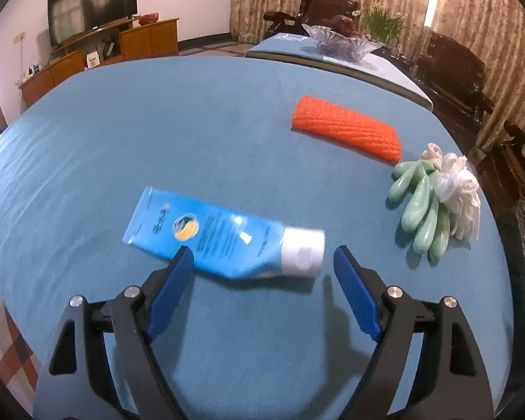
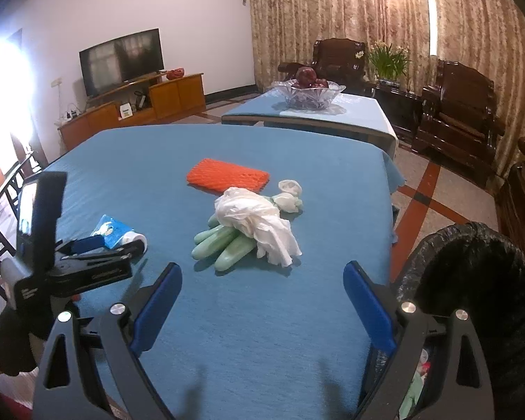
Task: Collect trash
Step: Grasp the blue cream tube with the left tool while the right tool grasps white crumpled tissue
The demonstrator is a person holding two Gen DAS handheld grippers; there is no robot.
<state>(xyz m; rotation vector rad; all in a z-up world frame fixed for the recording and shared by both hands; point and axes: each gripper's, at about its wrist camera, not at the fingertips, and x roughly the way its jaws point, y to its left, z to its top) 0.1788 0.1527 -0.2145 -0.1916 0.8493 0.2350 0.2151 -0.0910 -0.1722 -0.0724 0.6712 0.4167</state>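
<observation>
A blue tube with a white cap [image 1: 213, 234] lies flat on the blue tablecloth [image 1: 157, 140]. My left gripper [image 1: 262, 255] hovers just short of it, jaws wide open, nothing pressed between the pads. Further right lie an orange foam net [image 1: 346, 127], pale green gloves [image 1: 420, 206] and a crumpled white plastic wad [image 1: 458, 182]. In the right wrist view my right gripper [image 2: 262, 267] stands open and empty above the cloth, short of the gloves [image 2: 220, 245] and the wad [image 2: 259, 217]. The left gripper [image 2: 115, 245] shows at the left beside the tube [image 2: 117, 229].
A bin lined with a black bag [image 2: 472, 280] stands off the table's right edge, some trash inside. Beyond is a second table with a glass fruit bowl [image 2: 308, 94], dark armchairs [image 2: 458, 119], a TV [image 2: 122, 59] on a wooden cabinet, and a chair at the left edge.
</observation>
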